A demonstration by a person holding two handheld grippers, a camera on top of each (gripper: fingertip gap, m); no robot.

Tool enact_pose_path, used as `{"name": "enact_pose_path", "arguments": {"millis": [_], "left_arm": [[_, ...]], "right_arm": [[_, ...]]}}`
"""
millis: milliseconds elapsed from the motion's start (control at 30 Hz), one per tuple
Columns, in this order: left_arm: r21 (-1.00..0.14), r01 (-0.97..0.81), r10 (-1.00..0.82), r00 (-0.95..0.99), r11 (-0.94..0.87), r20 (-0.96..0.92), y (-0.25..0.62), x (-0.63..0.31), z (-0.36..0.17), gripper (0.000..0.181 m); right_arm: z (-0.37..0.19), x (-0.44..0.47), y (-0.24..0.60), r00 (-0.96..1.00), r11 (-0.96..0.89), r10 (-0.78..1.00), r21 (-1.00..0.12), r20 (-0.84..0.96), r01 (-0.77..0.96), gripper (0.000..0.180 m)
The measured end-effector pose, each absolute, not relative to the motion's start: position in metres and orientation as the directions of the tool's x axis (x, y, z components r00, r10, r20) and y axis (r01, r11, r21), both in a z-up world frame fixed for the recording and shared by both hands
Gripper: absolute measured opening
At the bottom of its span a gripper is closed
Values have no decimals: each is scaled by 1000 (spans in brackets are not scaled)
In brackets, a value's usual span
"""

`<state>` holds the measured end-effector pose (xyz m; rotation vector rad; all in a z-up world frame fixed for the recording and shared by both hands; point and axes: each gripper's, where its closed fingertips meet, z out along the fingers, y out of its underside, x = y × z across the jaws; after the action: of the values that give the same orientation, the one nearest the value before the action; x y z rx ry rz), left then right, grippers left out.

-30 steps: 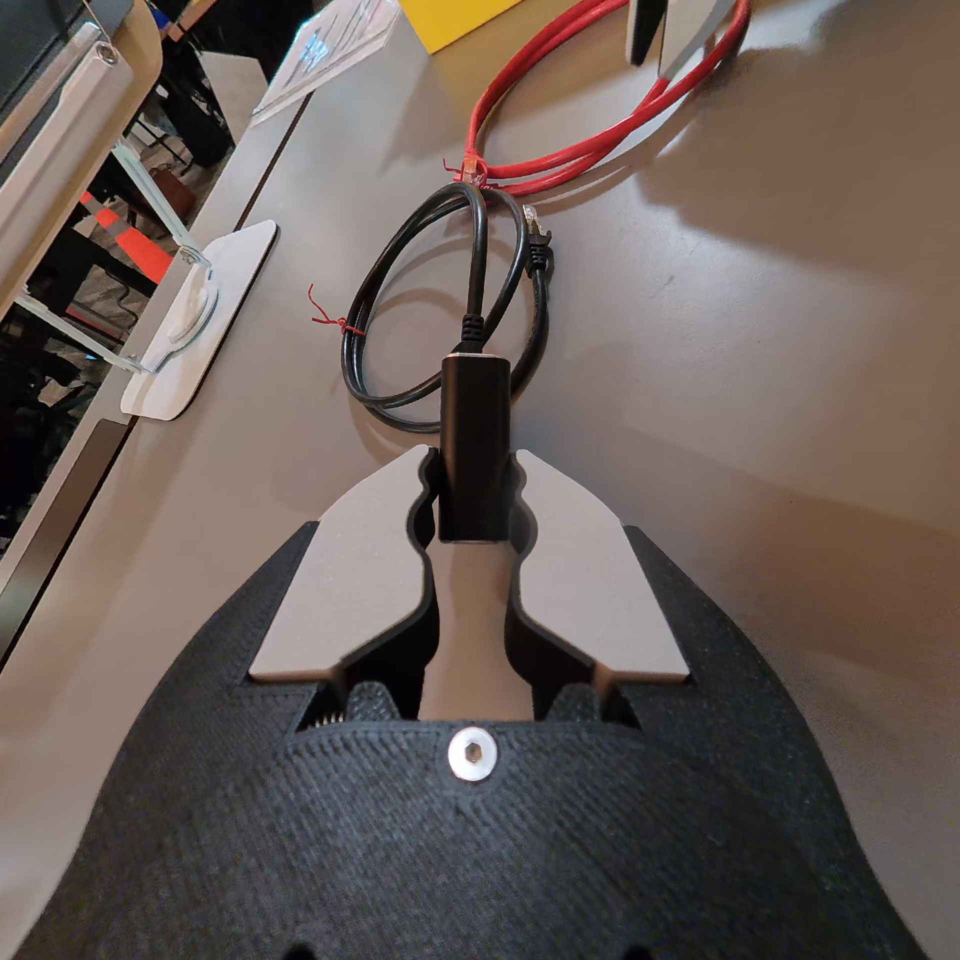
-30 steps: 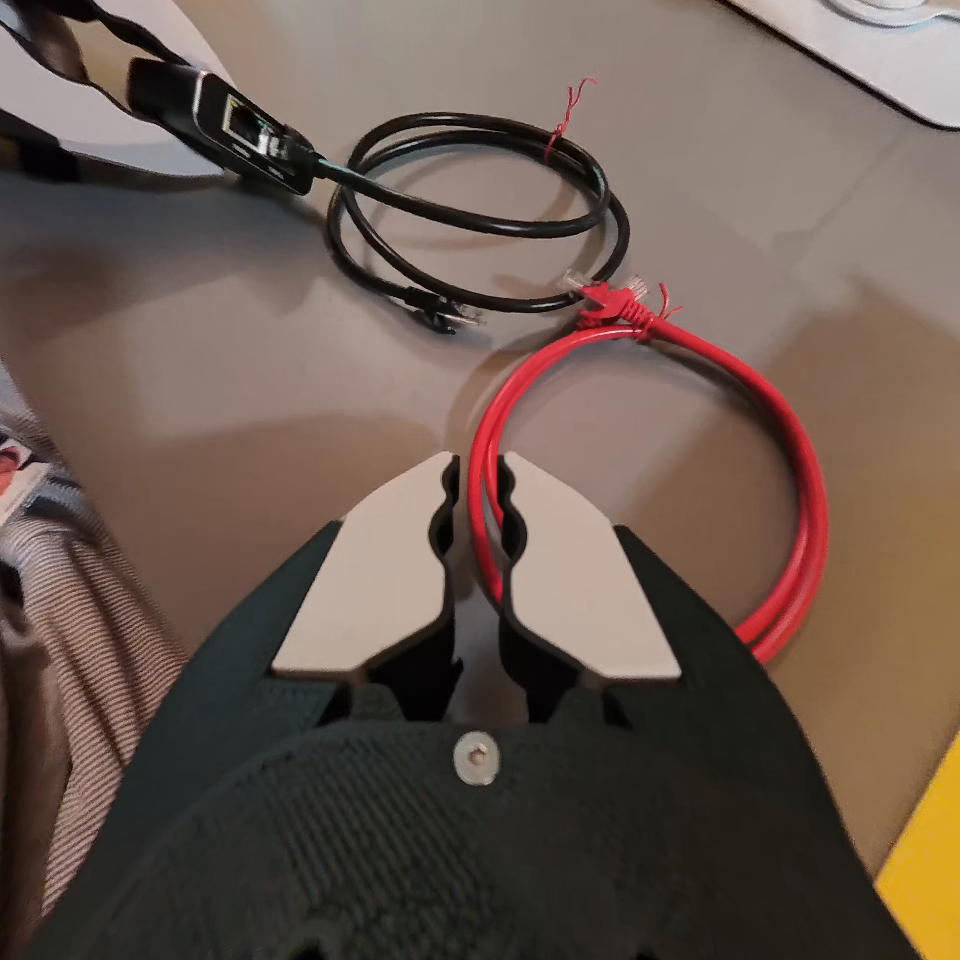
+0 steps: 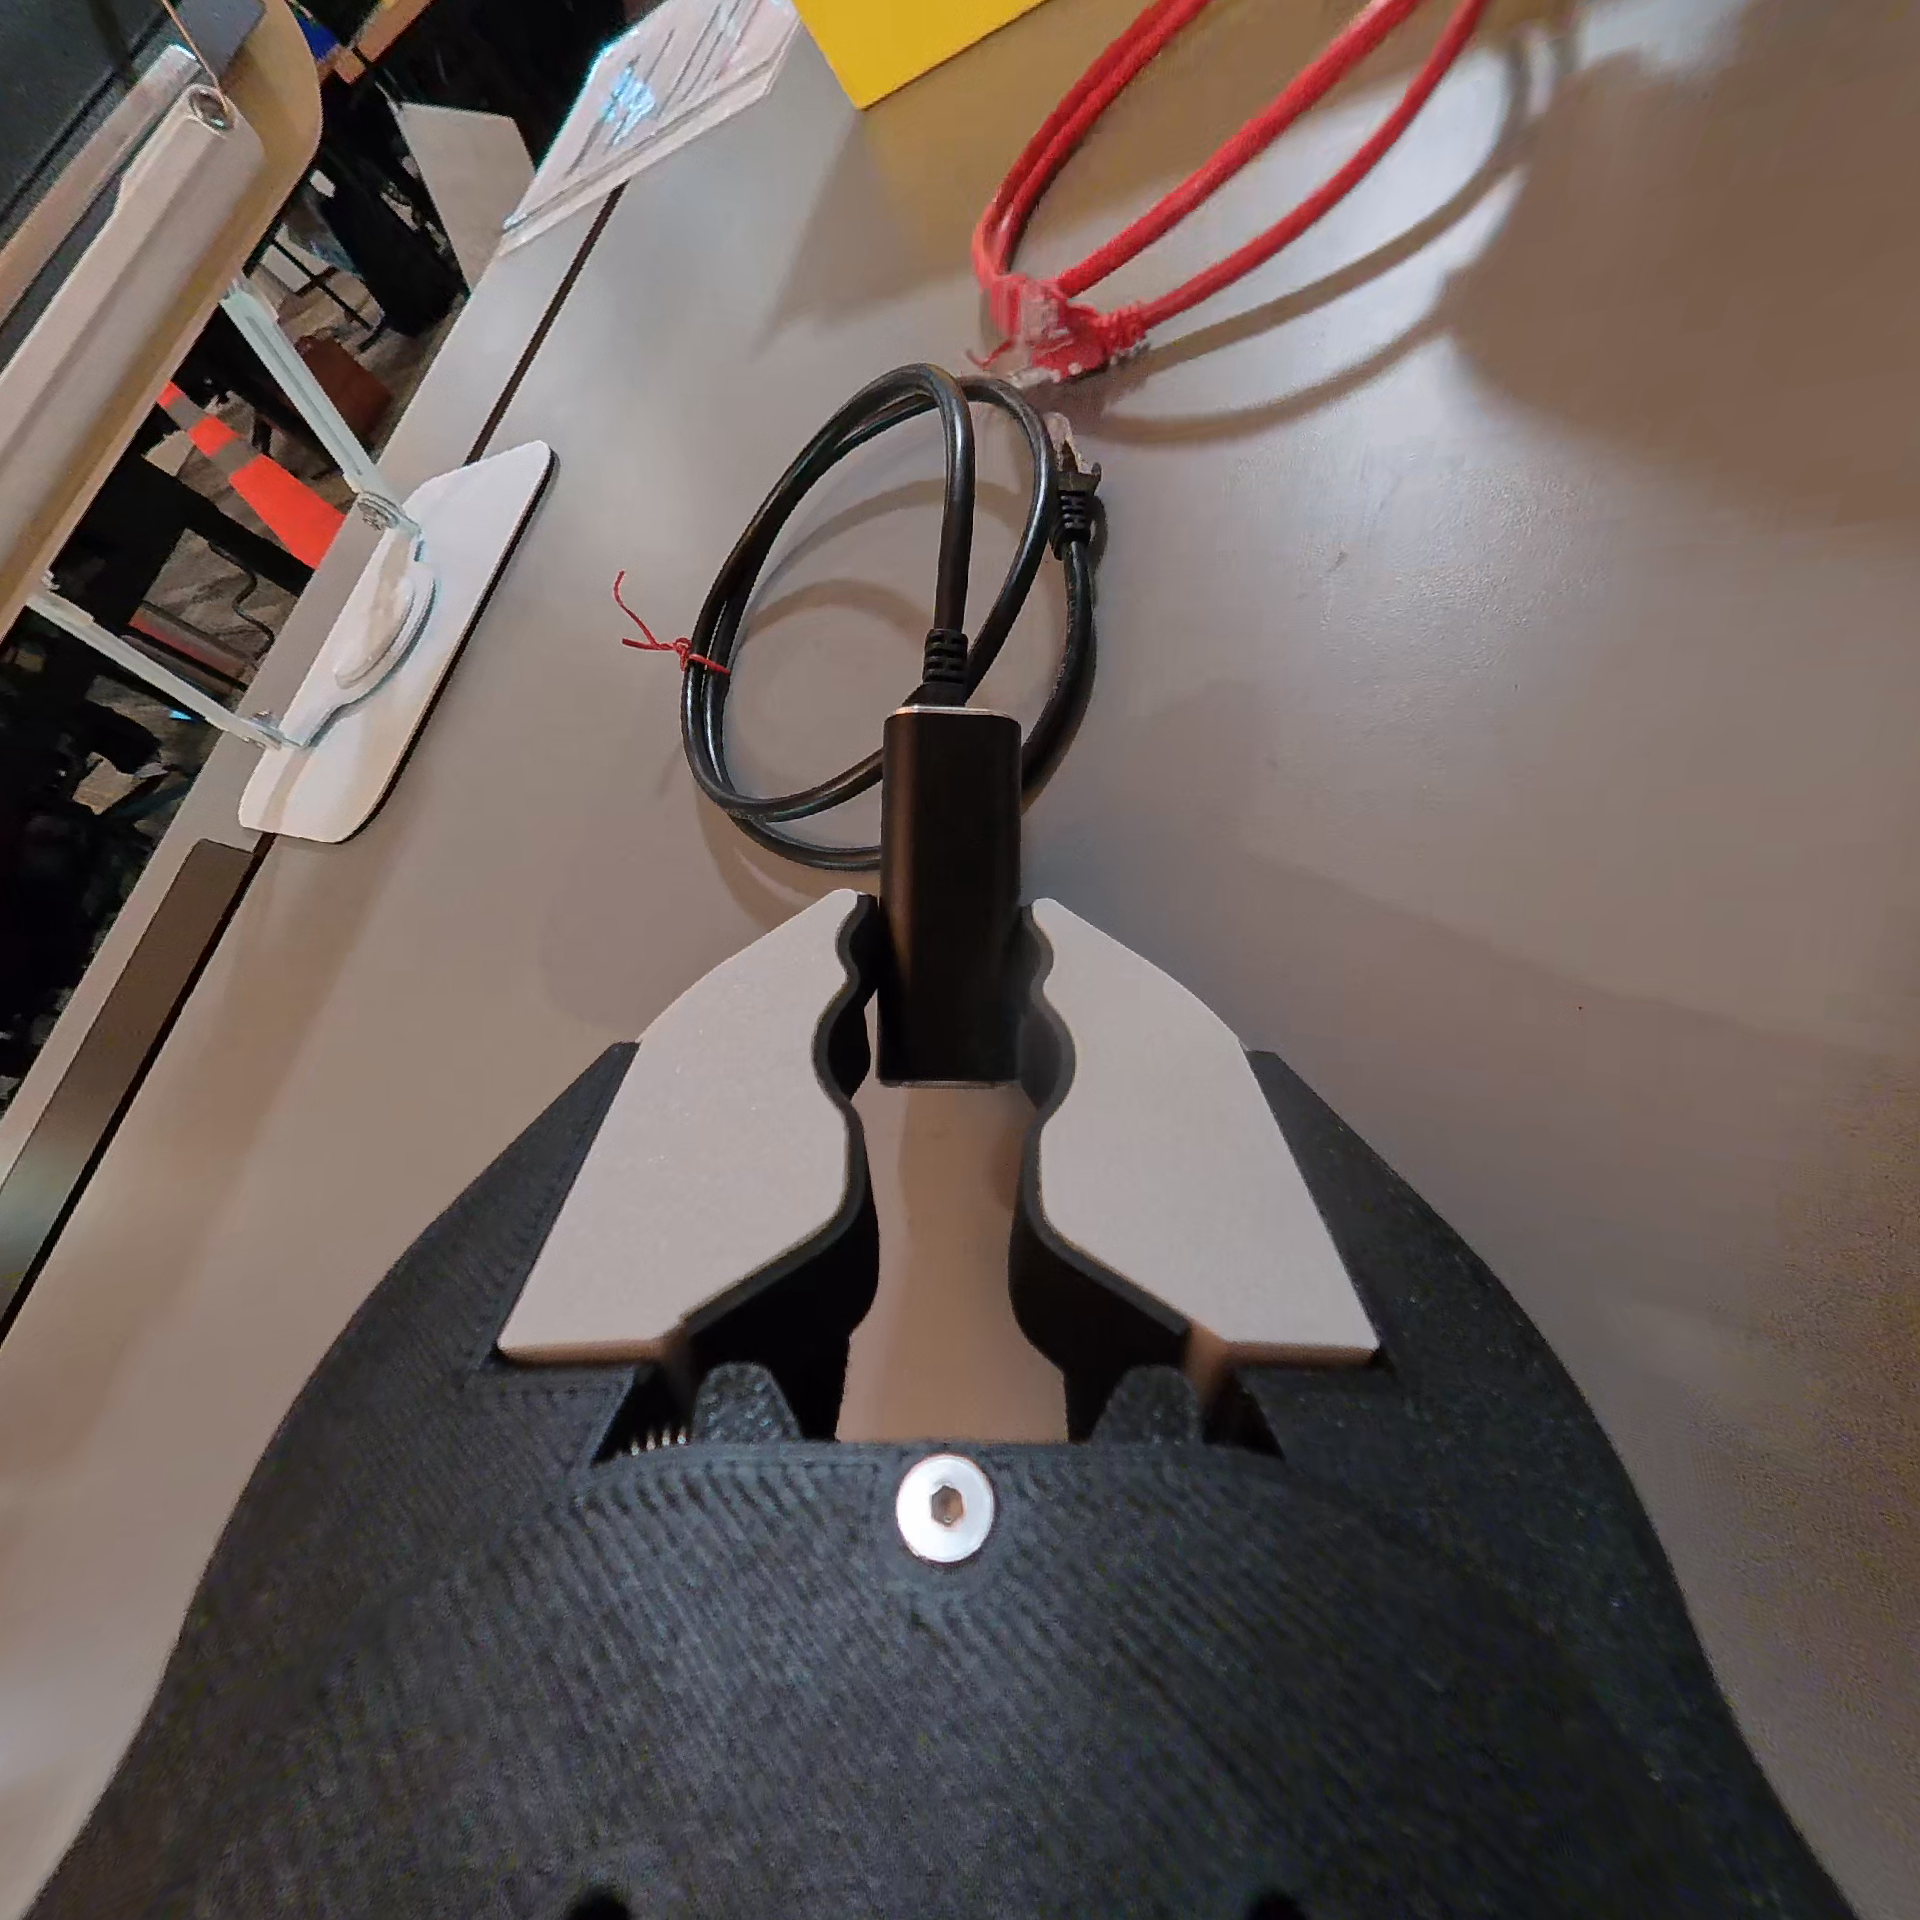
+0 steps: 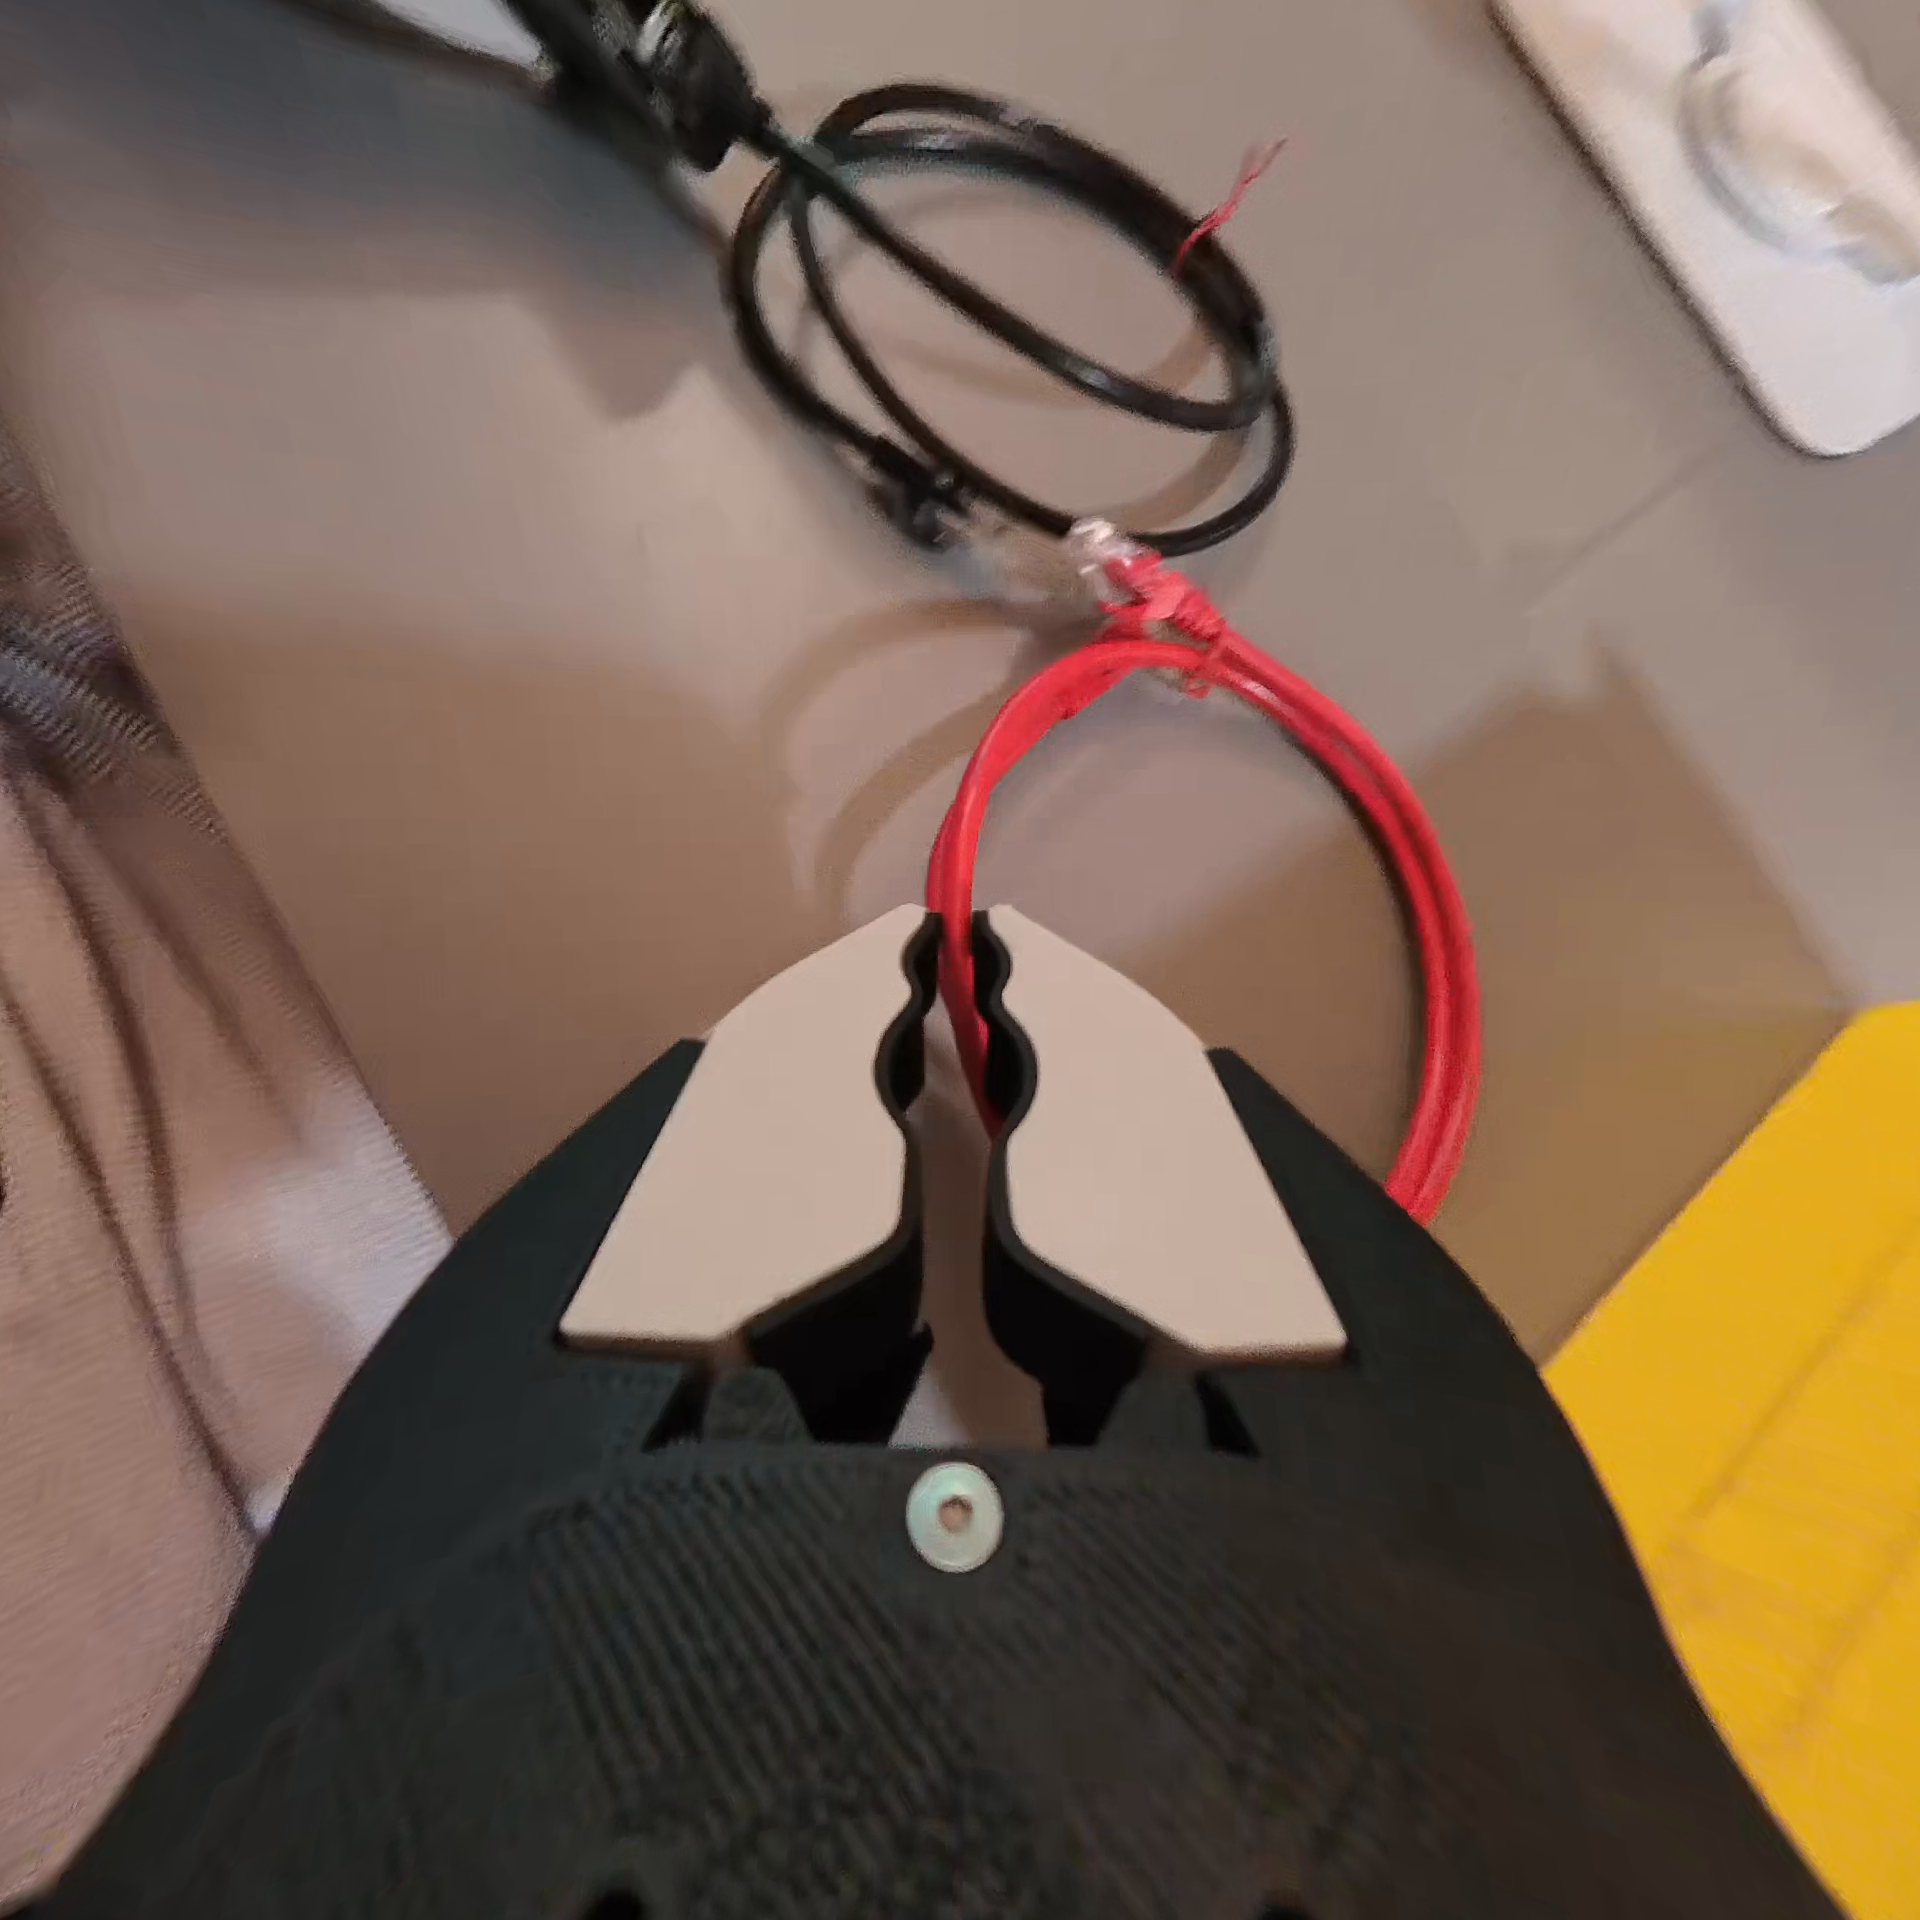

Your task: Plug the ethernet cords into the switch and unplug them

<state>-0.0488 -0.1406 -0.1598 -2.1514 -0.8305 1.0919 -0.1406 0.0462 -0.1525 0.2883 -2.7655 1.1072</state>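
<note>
My left gripper (image 3: 945,925) is shut on a small black box-shaped switch (image 3: 948,894), held just above the grey table. A coiled black ethernet cord (image 3: 883,623) is plugged into its far end, and its free plug (image 3: 1075,499) lies on the table. My right gripper (image 4: 956,925) is shut on a coiled red ethernet cord (image 4: 1226,831) and holds it lifted, with its plugs (image 4: 1132,582) hanging at the far side of the loop. The red cord also shows in the left wrist view (image 3: 1195,208). The switch (image 4: 665,73) appears blurred at the top of the right wrist view.
A white stand base (image 3: 395,644) sits at the table's left edge. A yellow object (image 4: 1745,1403) lies to the right of my right gripper and shows far off in the left wrist view (image 3: 914,42). A clear sheet holder (image 3: 665,94) stands nearby. A striped sleeve (image 4: 62,665) is at left.
My right gripper has closed tighter on the red cord and lifted it off the table; the loop now hangs tilted. My left gripper still holds the switch in place.
</note>
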Motion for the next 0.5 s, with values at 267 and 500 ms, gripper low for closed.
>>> {"name": "enact_pose_path", "arguments": {"millis": [267,500], "left_arm": [[-725,262,739,474,-637,-478,-140,-49,-160,25],[-725,264,740,473,-636,-477,-140,-49,-160,25]], "right_arm": [[-167,-141,84,-953,774,-254,-556,164,-302,6],[-122,-125,74,-967,627,-245,-748,77,-219,6]]}}
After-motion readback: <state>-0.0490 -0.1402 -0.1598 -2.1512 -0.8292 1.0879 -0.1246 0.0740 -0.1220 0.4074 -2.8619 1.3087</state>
